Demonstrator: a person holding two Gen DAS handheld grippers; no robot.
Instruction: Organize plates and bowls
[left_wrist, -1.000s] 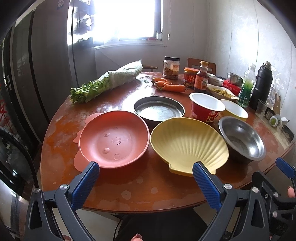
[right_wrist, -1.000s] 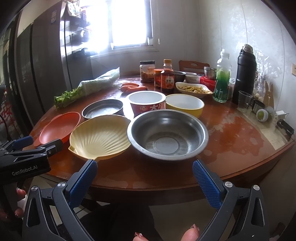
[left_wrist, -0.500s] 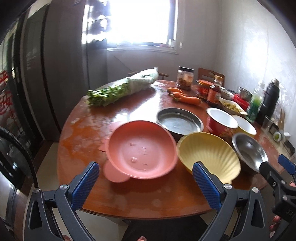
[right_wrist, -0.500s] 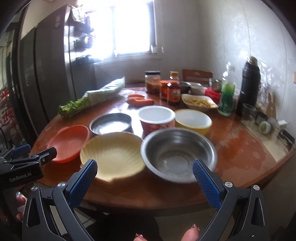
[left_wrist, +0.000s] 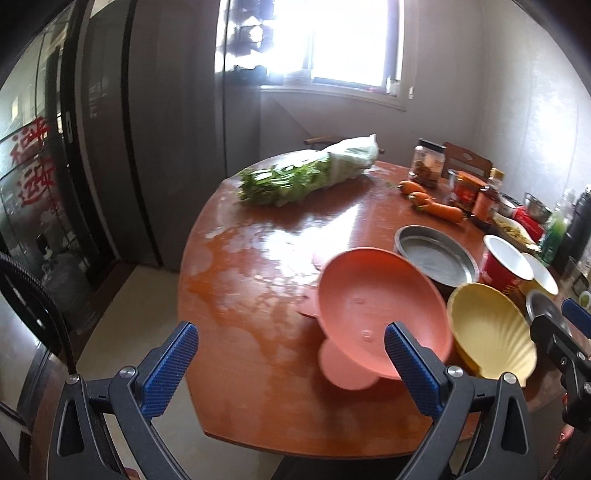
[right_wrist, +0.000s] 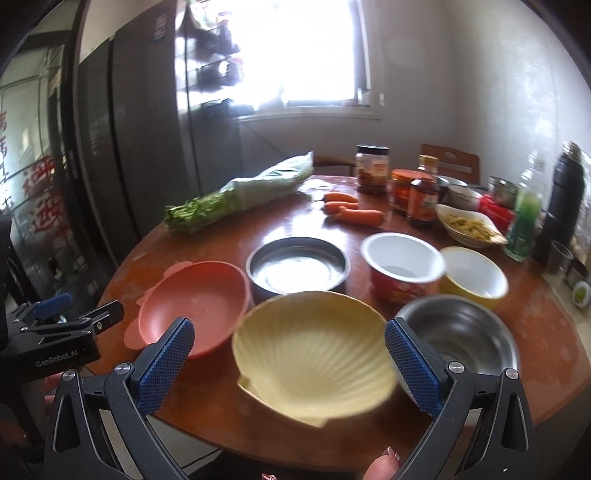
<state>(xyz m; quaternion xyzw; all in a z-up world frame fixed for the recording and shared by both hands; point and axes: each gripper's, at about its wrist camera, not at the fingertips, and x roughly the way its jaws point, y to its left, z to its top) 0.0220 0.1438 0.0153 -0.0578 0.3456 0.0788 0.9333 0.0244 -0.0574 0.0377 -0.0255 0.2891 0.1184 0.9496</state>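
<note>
The round wooden tabletop (right_wrist: 528, 317) carries a yellow shell-shaped plate (right_wrist: 314, 350) at its near edge, between a pink bowl (right_wrist: 195, 302) and a steel bowl (right_wrist: 461, 332). The left gripper (left_wrist: 291, 365) and the right gripper (right_wrist: 288, 365) both gape wide, holding nothing.

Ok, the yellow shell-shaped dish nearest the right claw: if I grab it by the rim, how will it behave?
The yellow shell dish looks like stiff moulded plastic, so probably light and rigid. Its ribbed, flared rim may let the pads slip. It sits close between the pink bowl and the steel bowl, so a push would likely knock them.
</note>
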